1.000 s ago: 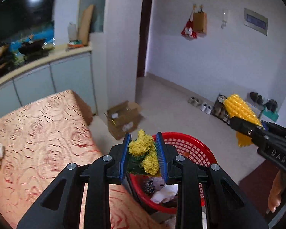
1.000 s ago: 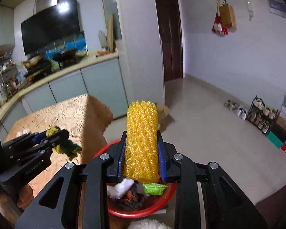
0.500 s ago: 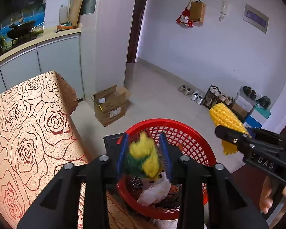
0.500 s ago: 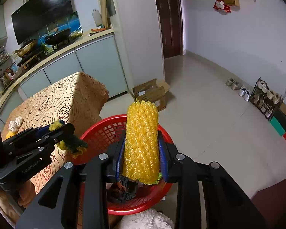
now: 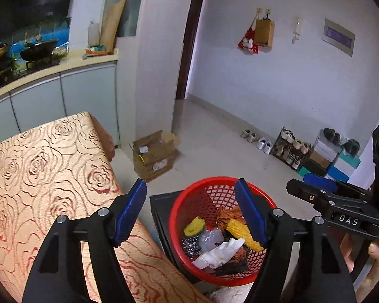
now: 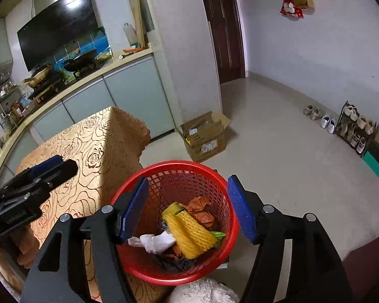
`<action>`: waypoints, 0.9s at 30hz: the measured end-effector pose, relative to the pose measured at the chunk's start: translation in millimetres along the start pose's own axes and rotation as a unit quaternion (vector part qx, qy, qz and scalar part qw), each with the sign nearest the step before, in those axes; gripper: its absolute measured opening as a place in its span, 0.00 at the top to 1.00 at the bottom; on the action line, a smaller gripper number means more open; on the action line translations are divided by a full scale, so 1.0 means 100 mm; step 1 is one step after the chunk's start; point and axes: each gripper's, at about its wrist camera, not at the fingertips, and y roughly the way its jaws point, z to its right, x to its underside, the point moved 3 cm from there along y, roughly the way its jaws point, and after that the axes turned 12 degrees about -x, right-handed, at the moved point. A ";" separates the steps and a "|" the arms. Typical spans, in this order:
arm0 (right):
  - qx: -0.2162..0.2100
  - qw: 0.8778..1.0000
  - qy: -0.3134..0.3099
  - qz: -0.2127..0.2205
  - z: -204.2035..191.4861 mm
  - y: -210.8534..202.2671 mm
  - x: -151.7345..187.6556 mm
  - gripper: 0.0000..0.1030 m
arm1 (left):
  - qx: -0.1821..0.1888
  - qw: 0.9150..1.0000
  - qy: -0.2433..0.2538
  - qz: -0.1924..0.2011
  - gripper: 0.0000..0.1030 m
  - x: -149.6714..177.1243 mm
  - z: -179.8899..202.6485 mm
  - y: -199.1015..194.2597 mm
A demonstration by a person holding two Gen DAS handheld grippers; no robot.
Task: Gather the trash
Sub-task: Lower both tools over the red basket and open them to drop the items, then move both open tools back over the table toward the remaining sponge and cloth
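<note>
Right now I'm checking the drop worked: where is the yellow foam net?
In the right wrist view, the yellow foam net lies inside the red basket, between white crumpled paper and orange wrapper.

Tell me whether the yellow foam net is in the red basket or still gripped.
In the basket. The yellow foam net lies on the trash inside the red basket; the right gripper stands open and empty above it.

Readable lettering: one word only.
"DAS" in white capitals on the black body of the right claw (image 5: 313,186); carton labels on the cardboard box (image 5: 154,156) too small to read.
</note>
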 end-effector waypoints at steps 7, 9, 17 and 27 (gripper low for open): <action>-0.001 1.000 -0.014 0.011 -0.12 -0.08 -0.03 0.39 | -0.023 0.999 0.004 0.024 0.31 -0.02 -0.11 -0.25; 0.002 1.000 -0.021 0.017 -0.17 -0.12 -0.03 0.39 | -0.031 0.999 0.008 0.030 0.31 0.00 -0.12 -0.32; 0.007 0.998 -0.042 0.035 -0.34 -0.21 -0.03 0.38 | -0.054 0.998 -0.006 0.043 0.30 0.07 -0.32 -0.62; -0.004 0.994 -0.093 0.058 -0.78 -0.31 0.08 0.32 | -0.122 0.989 -0.046 0.067 0.27 0.23 -1.00 -1.18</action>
